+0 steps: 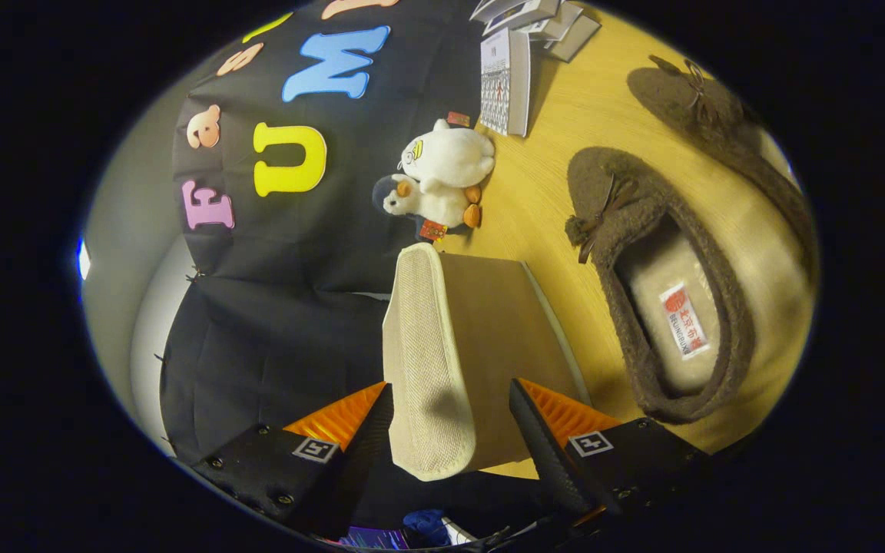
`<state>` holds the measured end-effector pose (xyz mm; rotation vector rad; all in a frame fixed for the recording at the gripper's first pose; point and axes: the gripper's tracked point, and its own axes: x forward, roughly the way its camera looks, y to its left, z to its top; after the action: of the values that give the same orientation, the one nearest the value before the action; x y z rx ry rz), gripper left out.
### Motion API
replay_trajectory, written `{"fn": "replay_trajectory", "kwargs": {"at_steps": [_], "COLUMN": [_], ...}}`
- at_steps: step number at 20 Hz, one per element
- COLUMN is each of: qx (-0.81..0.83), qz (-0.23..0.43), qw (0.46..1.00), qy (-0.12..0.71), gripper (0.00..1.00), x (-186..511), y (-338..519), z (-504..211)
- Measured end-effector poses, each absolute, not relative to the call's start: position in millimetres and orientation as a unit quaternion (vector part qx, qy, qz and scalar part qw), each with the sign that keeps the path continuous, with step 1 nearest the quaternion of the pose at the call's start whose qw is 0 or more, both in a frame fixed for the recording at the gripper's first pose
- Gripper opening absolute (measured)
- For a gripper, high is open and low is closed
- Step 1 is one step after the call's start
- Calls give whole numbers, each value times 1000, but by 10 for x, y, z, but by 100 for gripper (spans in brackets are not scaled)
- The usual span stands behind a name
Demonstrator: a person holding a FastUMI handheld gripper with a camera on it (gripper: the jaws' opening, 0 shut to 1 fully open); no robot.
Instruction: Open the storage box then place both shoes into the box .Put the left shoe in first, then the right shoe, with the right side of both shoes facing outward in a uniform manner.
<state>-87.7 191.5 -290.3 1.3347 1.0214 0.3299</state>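
Note:
The storage box (504,346) stands on the wooden table (542,192), with brown sides and a cream woven lid (423,361) lying flat on top. My gripper (452,384) straddles the lid's near edge. One finger (366,430) sits against the lid's top and the other finger (542,438) against the brown side, so both seem to press on it. Two brown fuzzy shoes with small bows lie on the table beside the box. The nearer shoe (642,230) shows its pale lining and a label, and the farther shoe (711,115) lies beyond it.
Two plush penguins (442,177) lean against the booth's black wall just past the box. A desk calendar (505,81) and several small grey boxes (542,19) stand farther along the wall. Bare table lies between the box and the nearer shoe.

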Motion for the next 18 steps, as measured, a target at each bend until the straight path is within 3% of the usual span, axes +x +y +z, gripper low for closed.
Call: {"fn": "replay_trajectory", "kwargs": {"at_steps": [2,4,7,10,16,18], "qx": [597,601,601,600,598,602], "qz": [150,159,175,174,199,200], "qw": [646,636,628,626,622,622], "qy": [452,456,462,466,465,459], "gripper": [93,79,79,39,39,5], "x": [-890,-905,-937,-918,-981,-830], "y": [1972,2035,2113,2107,2242,2162], "z": [-2883,-2851,-2830,-2849,-2720,-2740]}}
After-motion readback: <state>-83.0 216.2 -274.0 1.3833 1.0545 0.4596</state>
